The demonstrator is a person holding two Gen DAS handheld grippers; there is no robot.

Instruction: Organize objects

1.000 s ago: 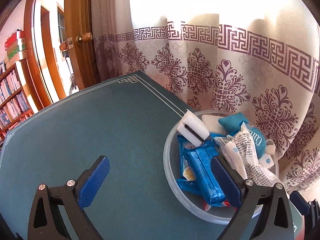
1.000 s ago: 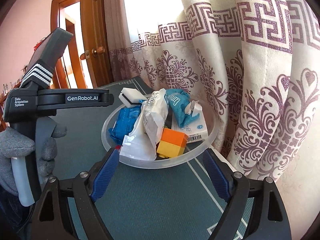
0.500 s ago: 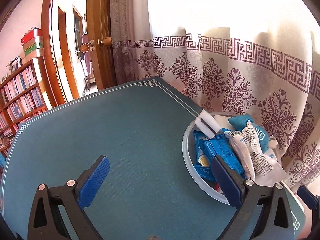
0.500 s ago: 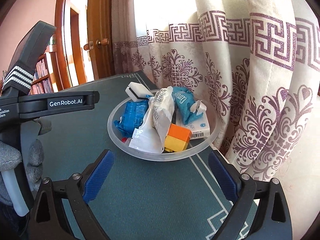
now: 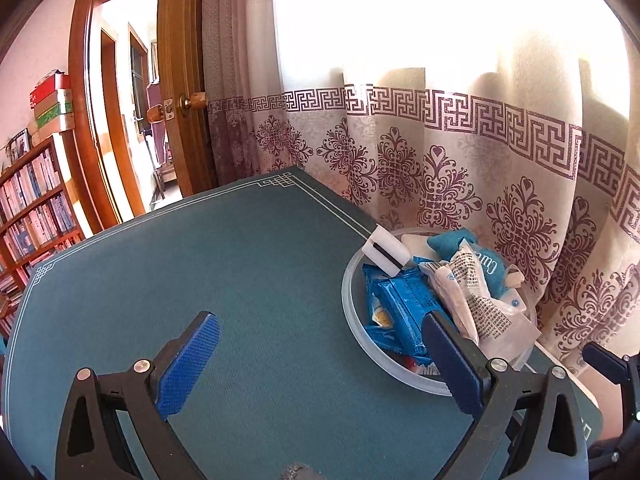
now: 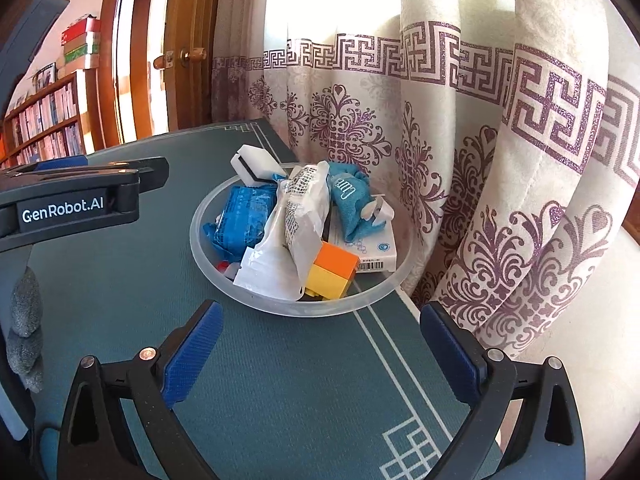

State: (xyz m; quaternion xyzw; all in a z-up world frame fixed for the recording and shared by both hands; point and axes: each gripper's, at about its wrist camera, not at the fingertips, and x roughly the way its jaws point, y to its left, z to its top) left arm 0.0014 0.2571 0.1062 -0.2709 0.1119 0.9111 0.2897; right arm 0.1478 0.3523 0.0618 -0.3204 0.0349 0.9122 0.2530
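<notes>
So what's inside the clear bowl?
The clear bowl holds a blue snack pack, white printed bag, teal pouch, orange-yellow block, white box; lower items are covered.

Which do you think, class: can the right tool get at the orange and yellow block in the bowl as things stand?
Probably yes. The right tool is opening, nothing between its jaws, and the orange and yellow block lies exposed at the near rim of the bowl, a white wrapper beside it.

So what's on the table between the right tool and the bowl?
Nothing. In the right wrist view, only bare green table mat with its white border line lies between the right tool and the clear bowl.
</notes>
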